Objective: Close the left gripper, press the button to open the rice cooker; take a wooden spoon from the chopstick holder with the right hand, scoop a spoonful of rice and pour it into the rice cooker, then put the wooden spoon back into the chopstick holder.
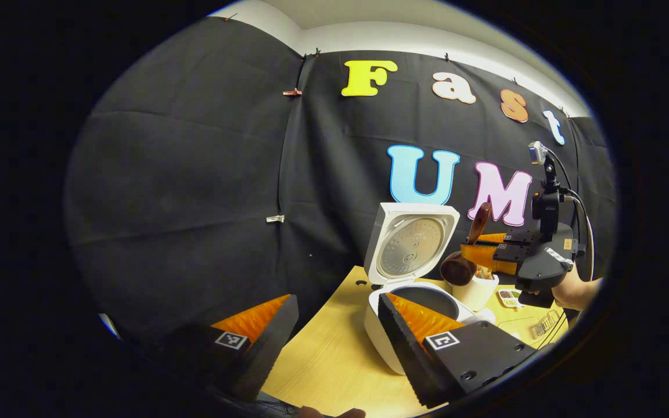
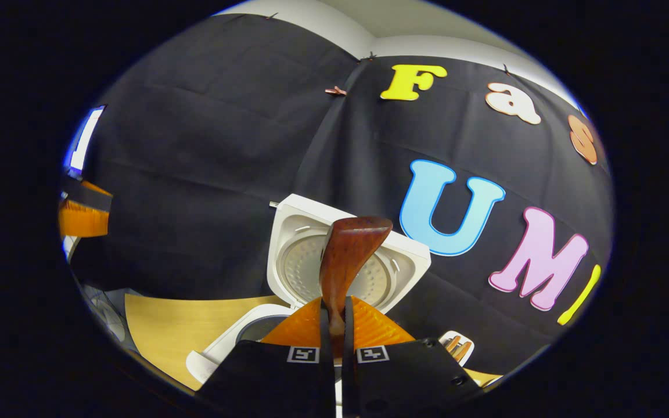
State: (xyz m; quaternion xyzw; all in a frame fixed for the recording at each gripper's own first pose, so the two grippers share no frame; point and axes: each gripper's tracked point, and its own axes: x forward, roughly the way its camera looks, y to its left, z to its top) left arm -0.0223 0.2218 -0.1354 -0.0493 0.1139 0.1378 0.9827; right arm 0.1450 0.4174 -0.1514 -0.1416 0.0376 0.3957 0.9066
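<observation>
The white rice cooker (image 1: 389, 337) stands on the table with its lid (image 1: 413, 247) up and its inner pot exposed. In the left gripper view my left gripper (image 1: 337, 299) is open and holds nothing, low in front of the cooker. My right gripper (image 1: 477, 253) hovers just right of the cooker, above the white chopstick holder (image 1: 477, 293). It is shut on a dark wooden spoon (image 1: 457, 268), whose bowl hangs down near the cooker's rim. In the right gripper view my right gripper (image 2: 334, 325) clamps the spoon's handle (image 2: 349, 249), which rises before the cooker's lid (image 2: 297, 255).
The light wooden table (image 1: 323, 360) extends left of the cooker. Small items, among them a clear rack (image 1: 545, 324), lie at the far right near the person's hand (image 1: 578, 290). The chopstick holder (image 2: 456, 343) holds other utensils. My left gripper (image 2: 82, 215) shows at the far left.
</observation>
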